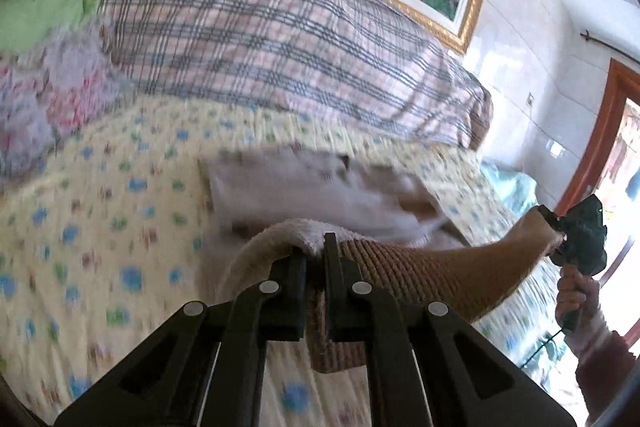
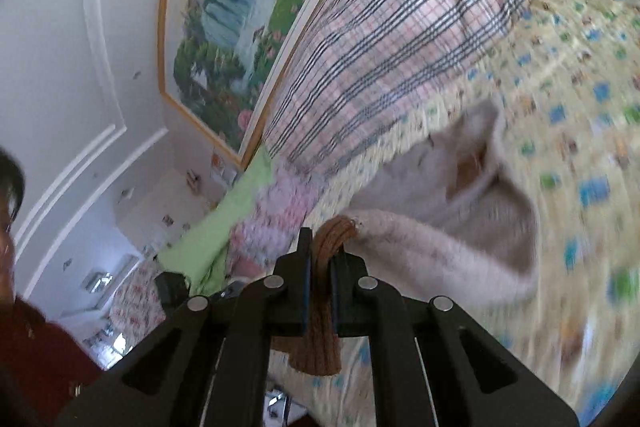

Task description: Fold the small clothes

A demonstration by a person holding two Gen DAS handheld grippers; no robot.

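The small beige fleece garment with brown ribbed cuffs (image 1: 320, 195) hangs over the yellow flower-print bedspread (image 1: 100, 207), lifted by its edge. The left gripper (image 1: 314, 259) is clamped on one ribbed cuff, the right gripper (image 2: 320, 259) on another. Keep both grips level and the edge taut, then lay it flat without bunching.

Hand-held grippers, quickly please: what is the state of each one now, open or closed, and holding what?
Left hand-held gripper: closed on the brown ribbed edge of the small garment.
Right hand-held gripper: closed on another brown ribbed edge of the same garment.
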